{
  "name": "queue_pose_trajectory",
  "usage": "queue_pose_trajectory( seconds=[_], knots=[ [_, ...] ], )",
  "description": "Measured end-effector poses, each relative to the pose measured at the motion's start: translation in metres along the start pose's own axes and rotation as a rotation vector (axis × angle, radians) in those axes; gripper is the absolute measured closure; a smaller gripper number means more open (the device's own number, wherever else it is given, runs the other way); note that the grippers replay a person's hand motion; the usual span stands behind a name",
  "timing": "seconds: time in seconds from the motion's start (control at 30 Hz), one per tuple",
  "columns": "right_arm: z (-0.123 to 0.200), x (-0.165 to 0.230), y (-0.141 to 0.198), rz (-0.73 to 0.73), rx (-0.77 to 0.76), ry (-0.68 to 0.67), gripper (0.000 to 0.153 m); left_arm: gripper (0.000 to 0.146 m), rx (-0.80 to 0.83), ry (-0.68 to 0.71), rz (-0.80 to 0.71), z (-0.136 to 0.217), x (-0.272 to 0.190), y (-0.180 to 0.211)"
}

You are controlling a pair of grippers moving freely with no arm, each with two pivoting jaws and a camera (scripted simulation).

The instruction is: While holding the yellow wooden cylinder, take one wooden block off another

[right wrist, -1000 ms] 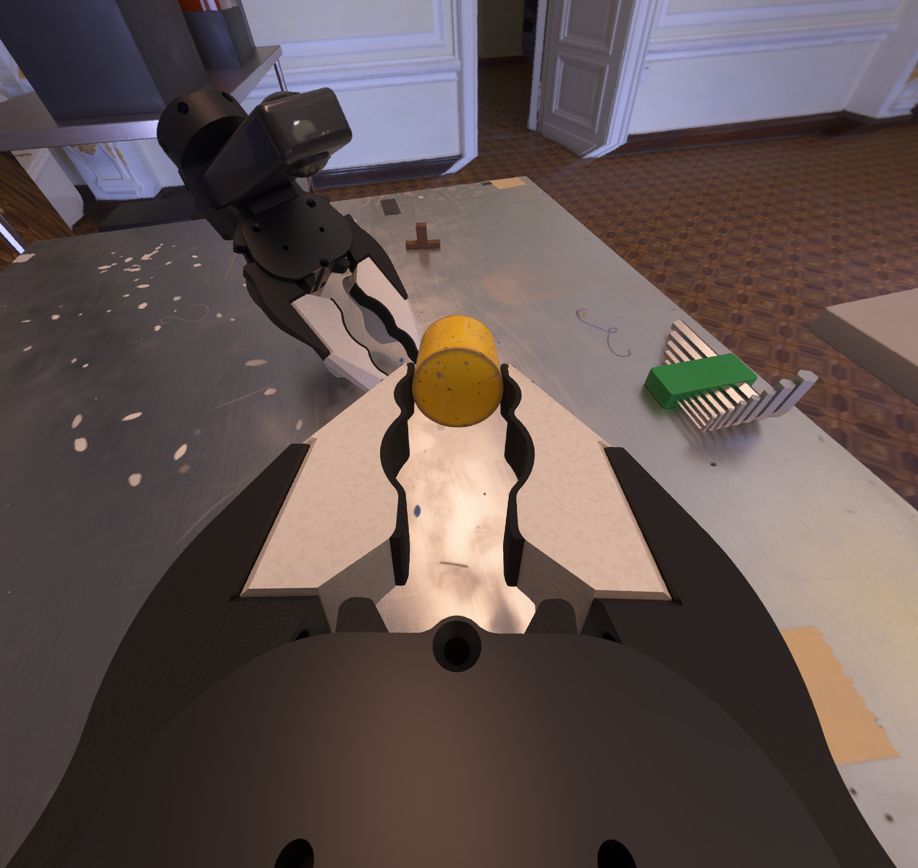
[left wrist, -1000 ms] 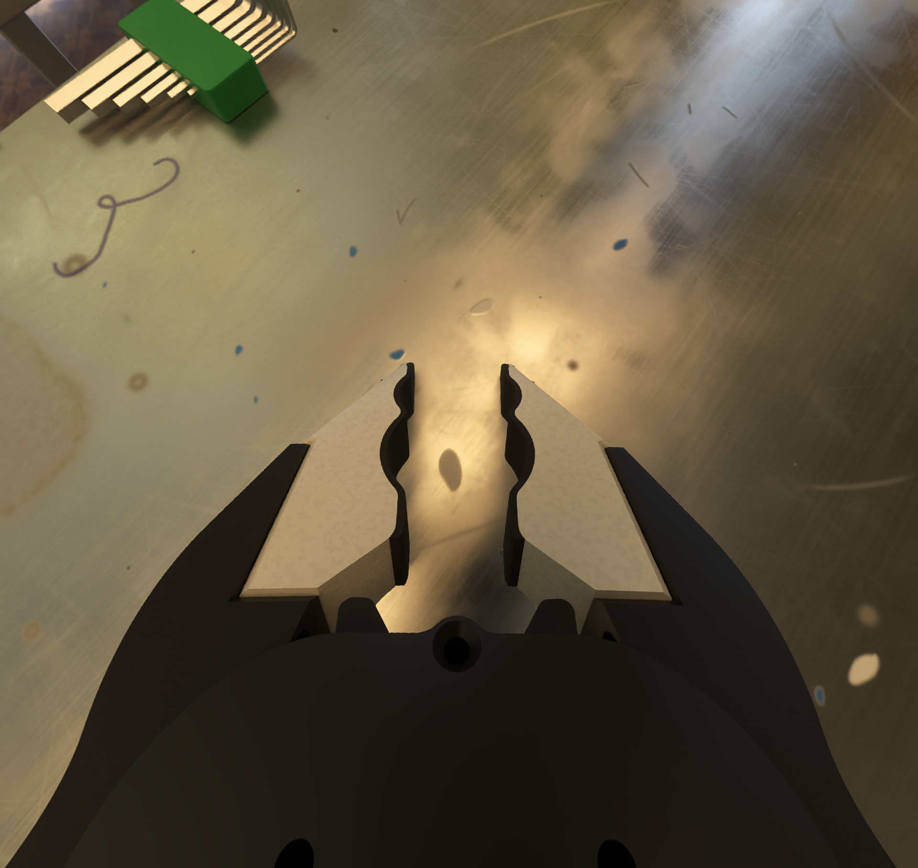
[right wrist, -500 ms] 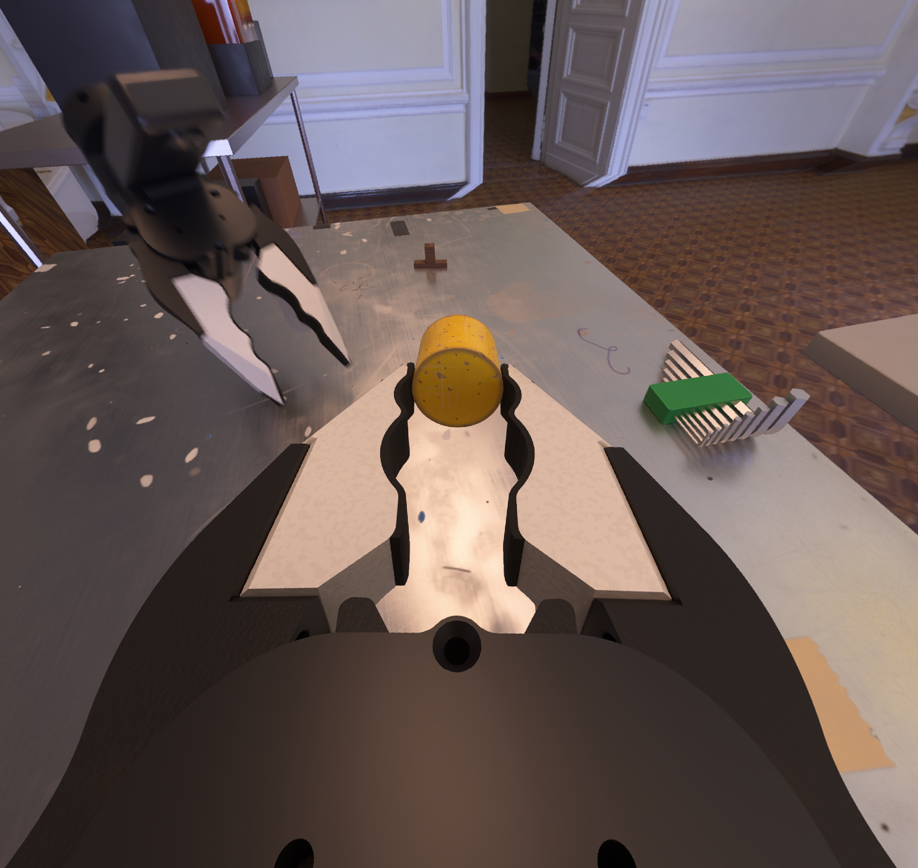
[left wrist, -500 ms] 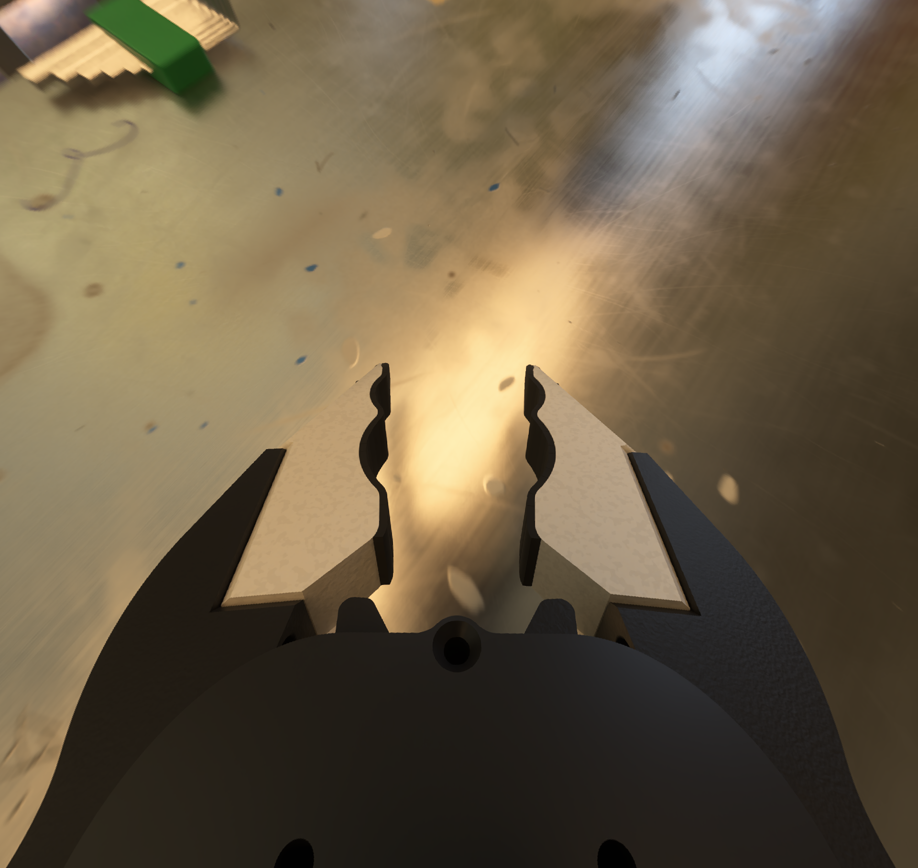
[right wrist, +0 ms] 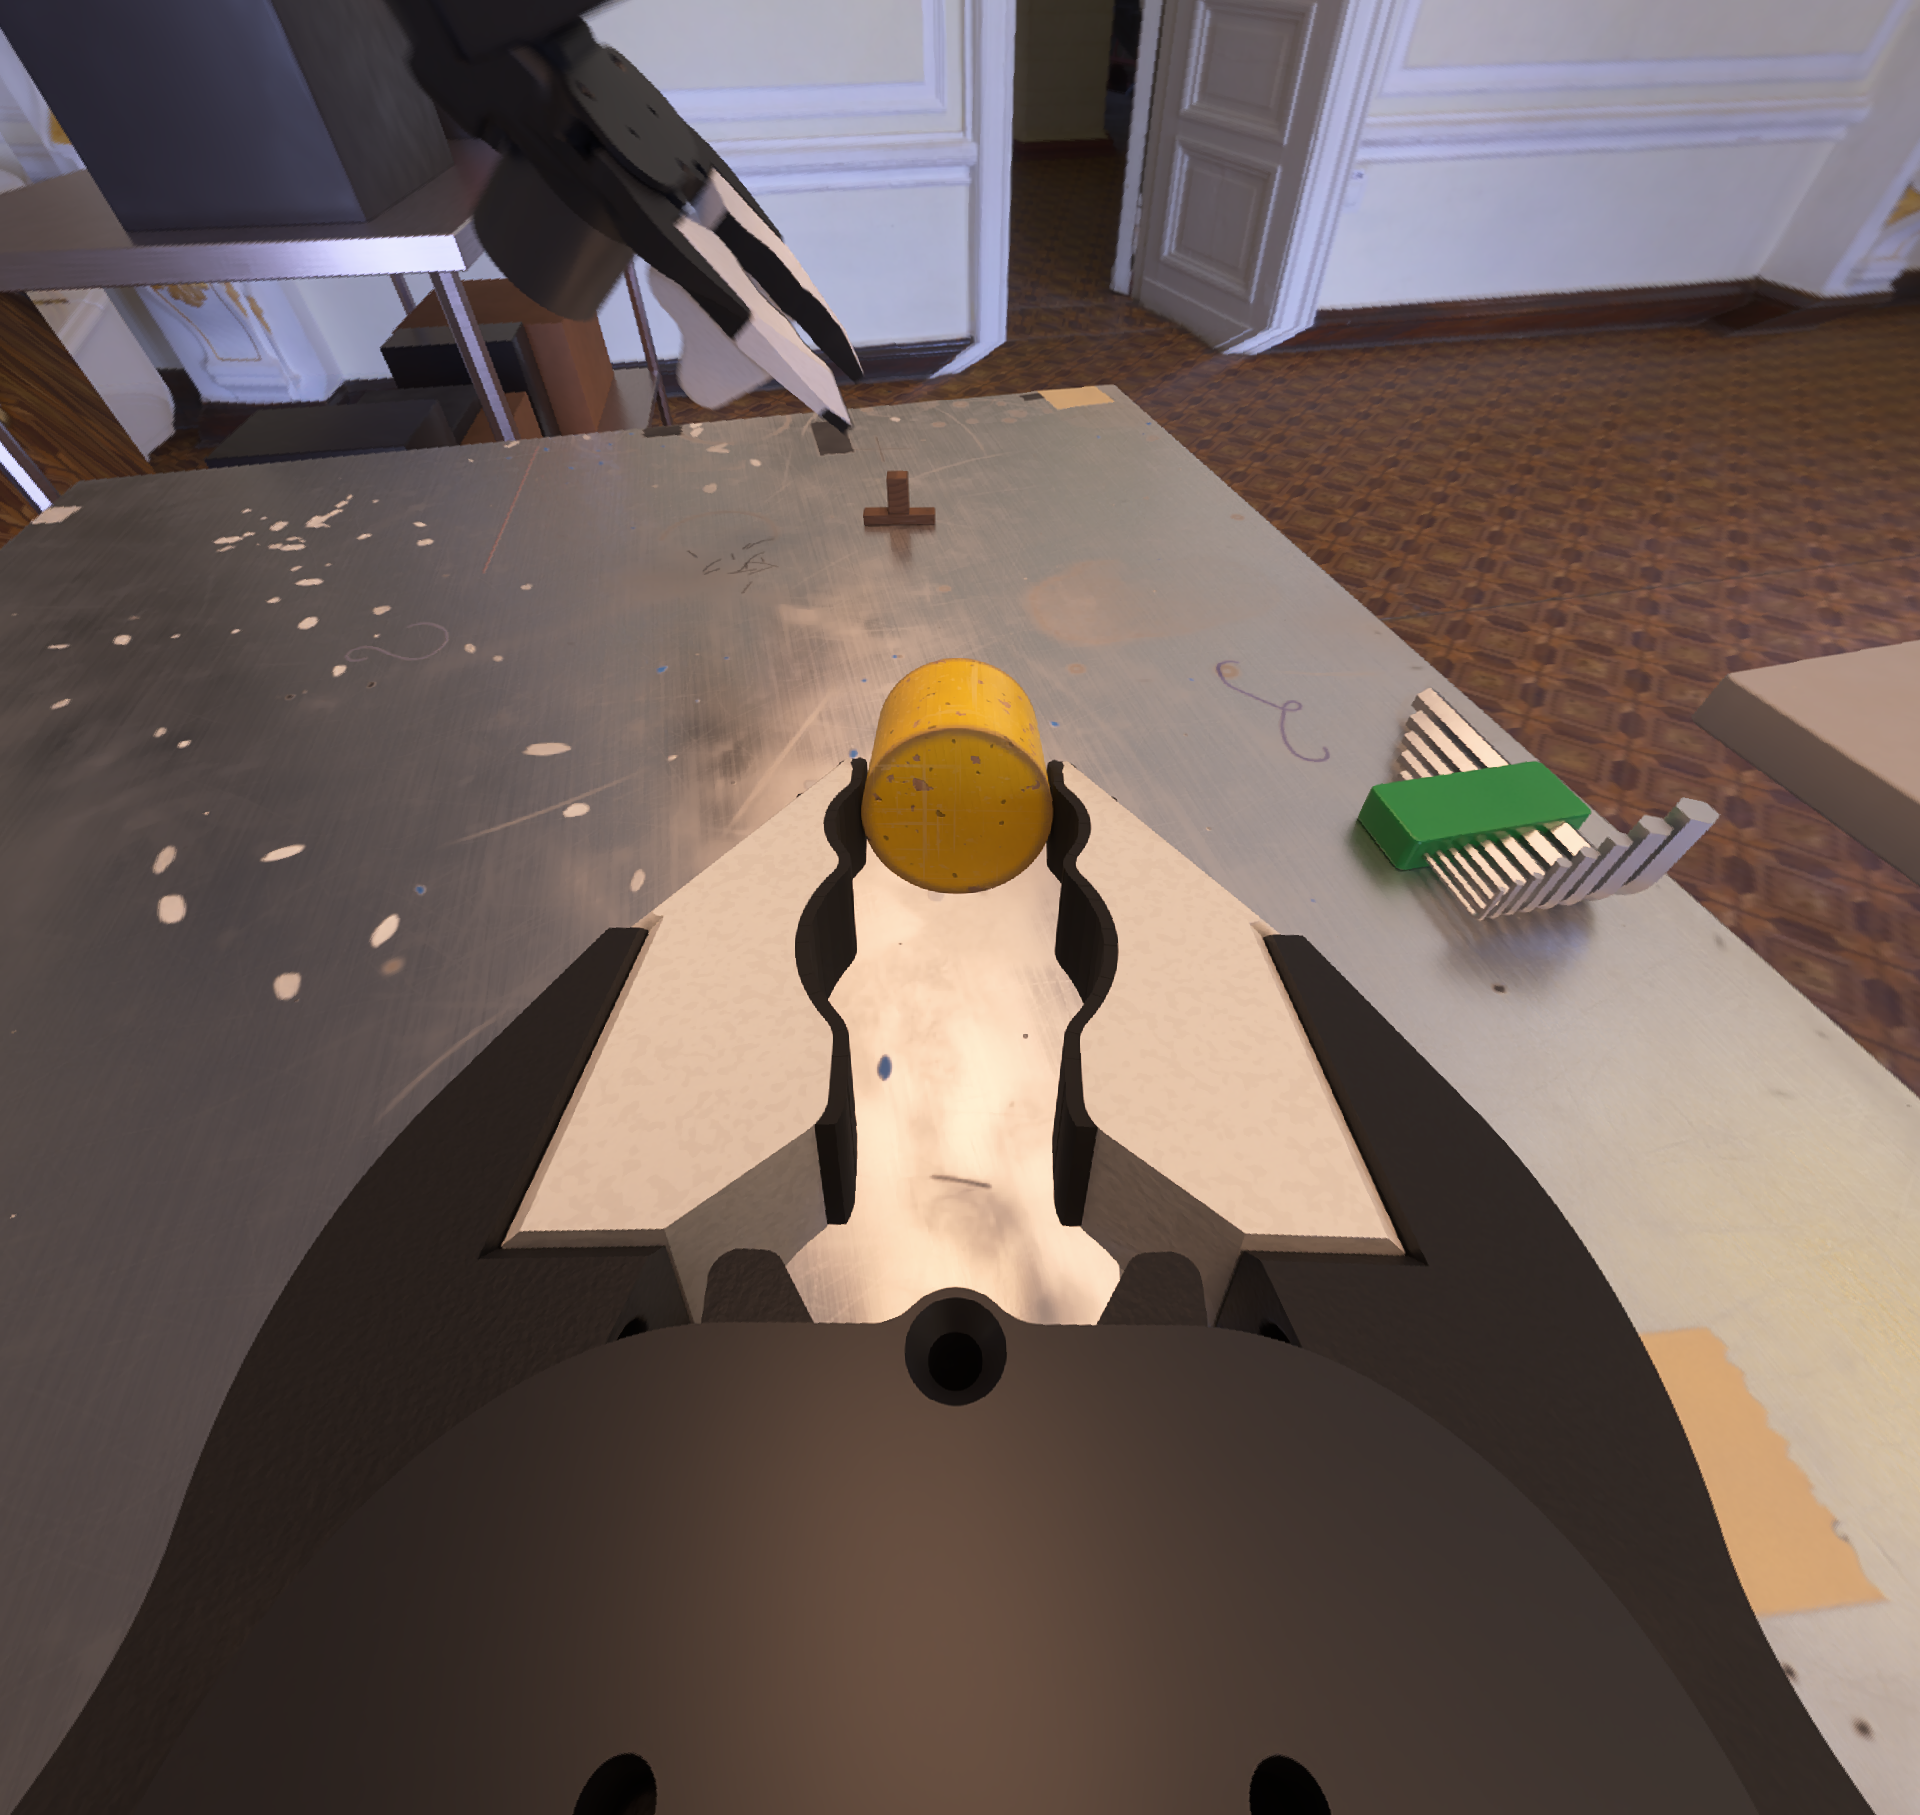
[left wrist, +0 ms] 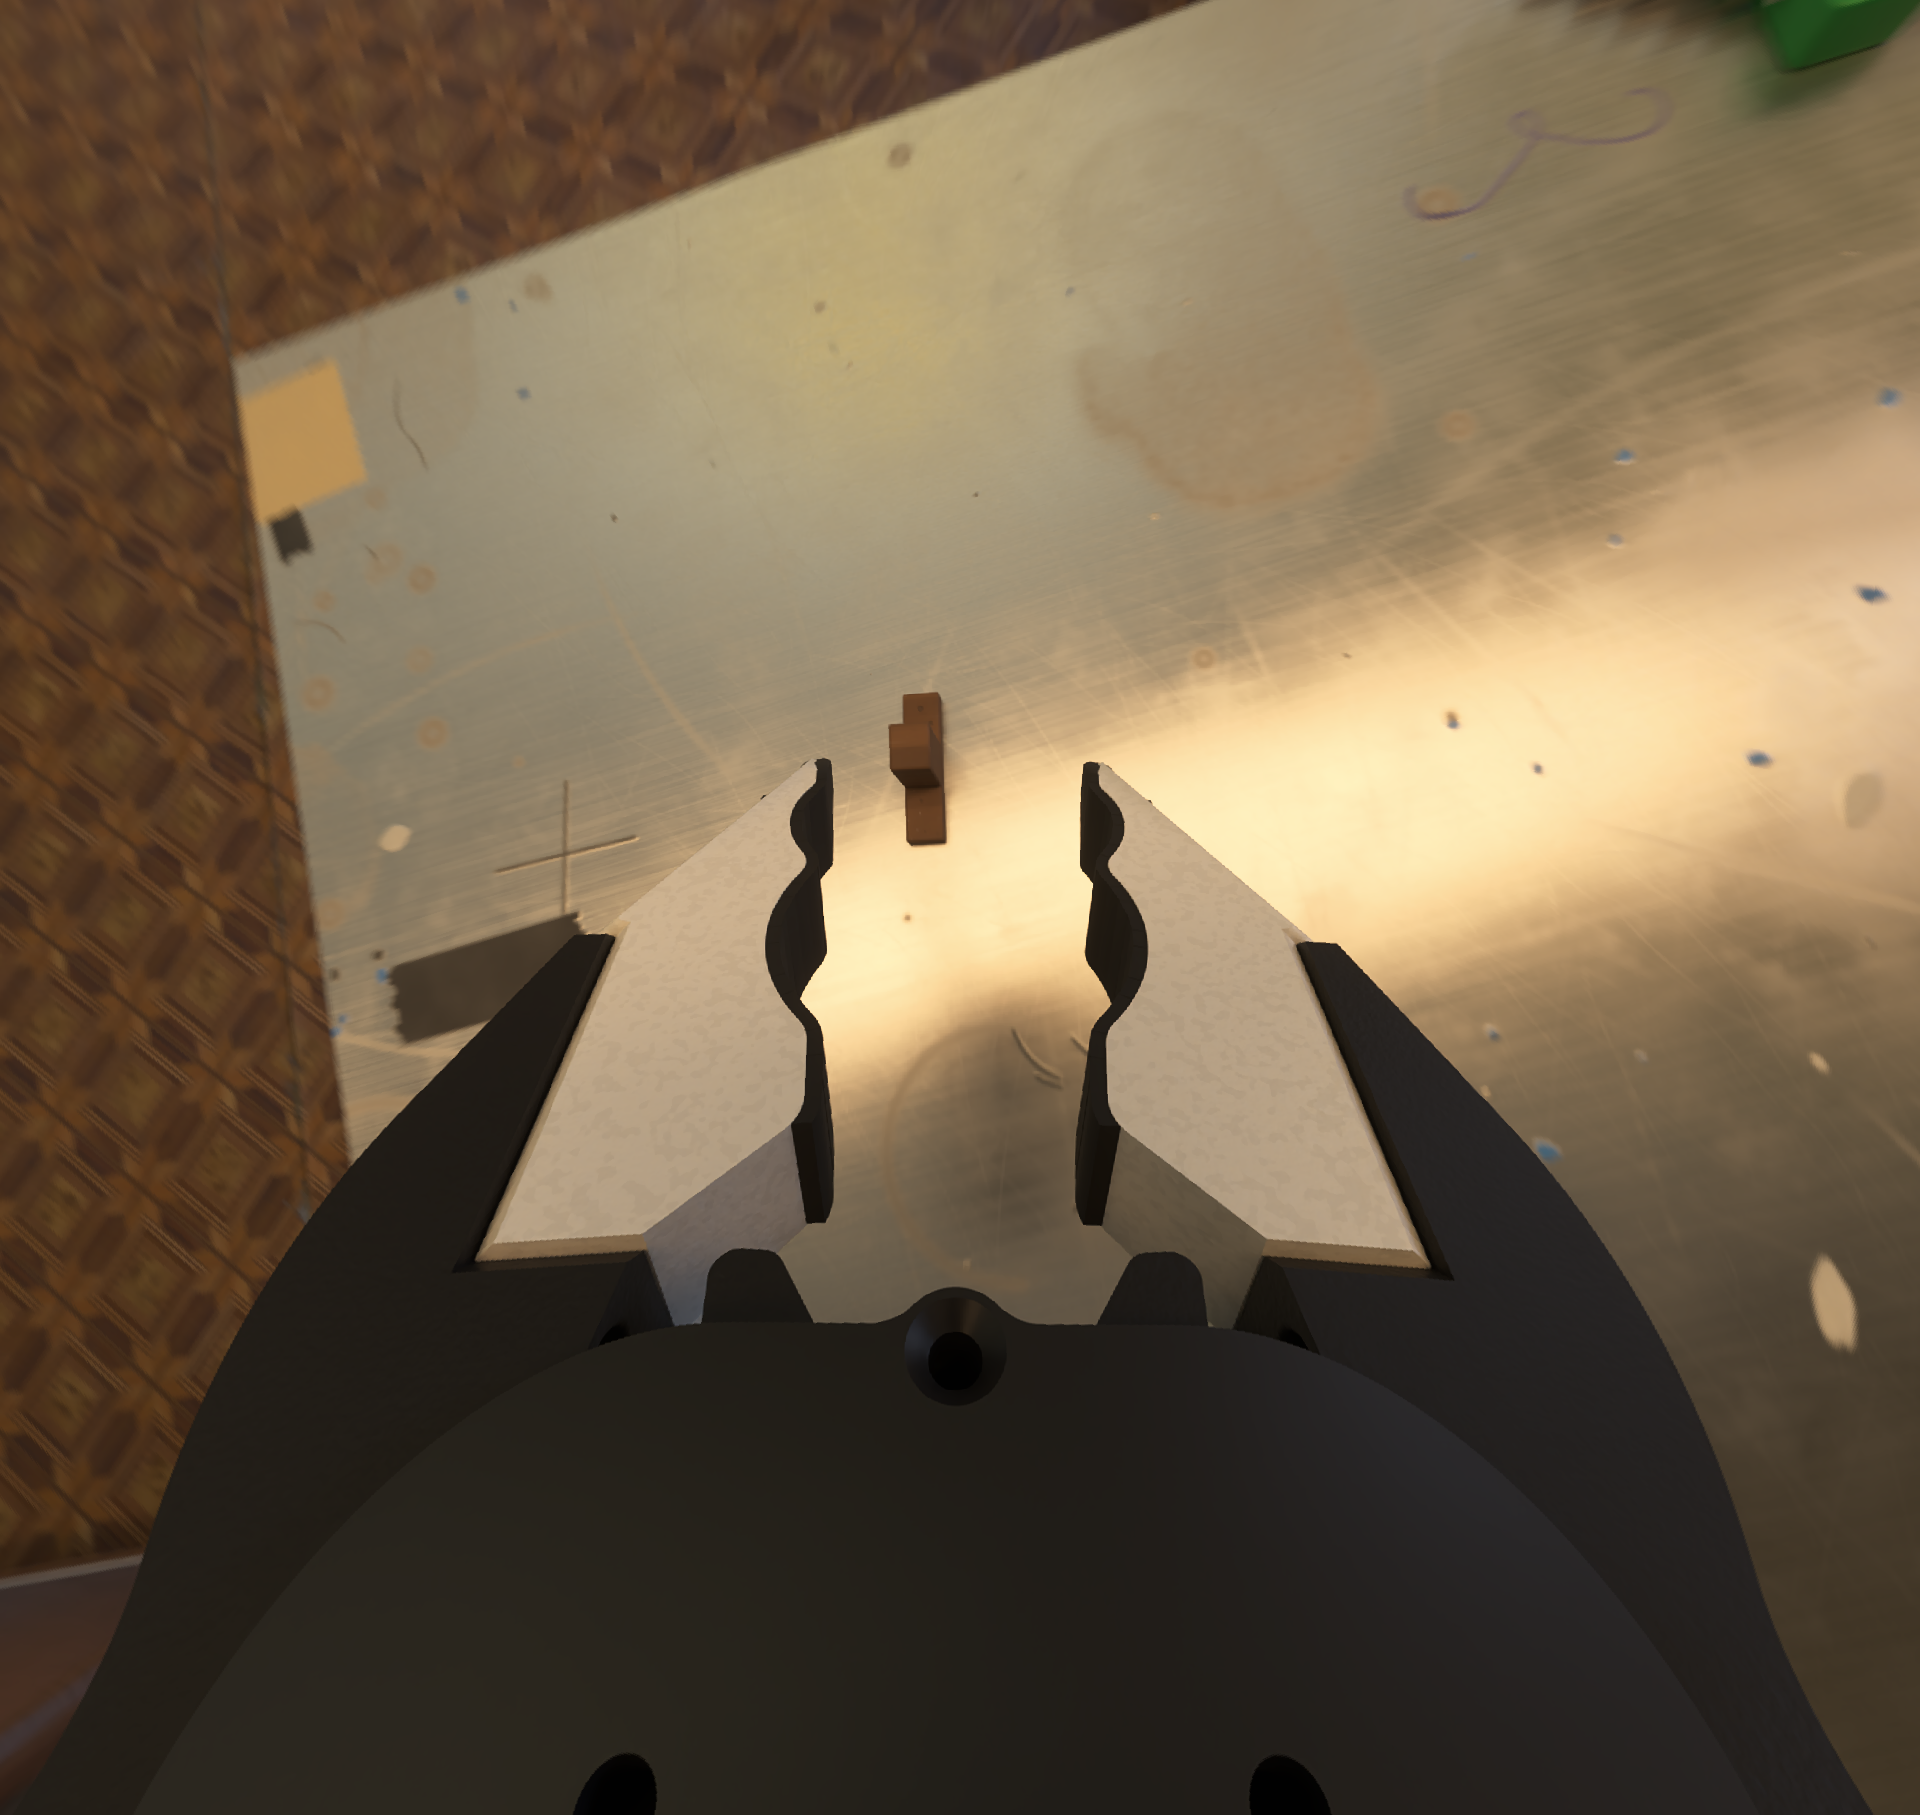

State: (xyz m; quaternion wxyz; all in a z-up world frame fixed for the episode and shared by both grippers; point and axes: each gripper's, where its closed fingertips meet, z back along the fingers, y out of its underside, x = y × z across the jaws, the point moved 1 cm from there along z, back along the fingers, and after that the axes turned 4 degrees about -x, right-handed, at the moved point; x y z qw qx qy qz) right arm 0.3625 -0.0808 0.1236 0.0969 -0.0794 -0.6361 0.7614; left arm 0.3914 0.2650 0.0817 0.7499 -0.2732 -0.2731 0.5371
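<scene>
Already the holding half of the job looked settled: the right gripper (right wrist: 956, 809) was closed on the yellow wooden cylinder (right wrist: 954, 778), which lay on its side between the fingertips with its round end face toward the camera, raised off the metal table (right wrist: 312, 830) as far as could be judged. The unstacking half had not begun. Further out, the left gripper (left wrist: 956, 778) hung above the table with its jaws spread wide and nothing between them. Just beyond its tips stood the two small brown wooden blocks (left wrist: 918, 766), one still on the other, forming an upside-down T in the right wrist view (right wrist: 899, 503). From there the left gripper (right wrist: 790, 352) appeared blurred, poised above and behind the blocks, apart from them.

What remained, by my reckoning, was to descend, pinch the upper block and lift it clear. How the blocks met was too small to make out. At the table's edge, a green block (right wrist: 1475, 815) resting on a set of metal keys (right wrist: 1558, 872) was cut off in the left wrist view.
</scene>
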Motion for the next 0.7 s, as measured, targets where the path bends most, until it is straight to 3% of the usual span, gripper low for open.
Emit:
queue_pose_trajectory(
  seconds=[0.23,0.37,0.57,0.7],
  knots=[
    [0.003,-0.003,-0.003,-0.016,-0.014,0.008,0.118,0.096,0.225,0.05,0.141,-0.053,0.001,0.025],
    [0.005,0.0,-0.007,-0.005,-0.028,0.002,0.118,0.133,0.255,-0.023,0.048,-0.054,0.012,0.026],
    [0.006,0.002,-0.01,-0.004,-0.04,-0.004,0.118,0.136,0.116,-0.142,-0.005,-0.03,0.036,0.012],
    [0.005,0.005,-0.01,0.007,-0.038,-0.009,0.118,0.136,-0.079,-0.235,-0.112,0.01,0.036,-0.019]
  ],
)
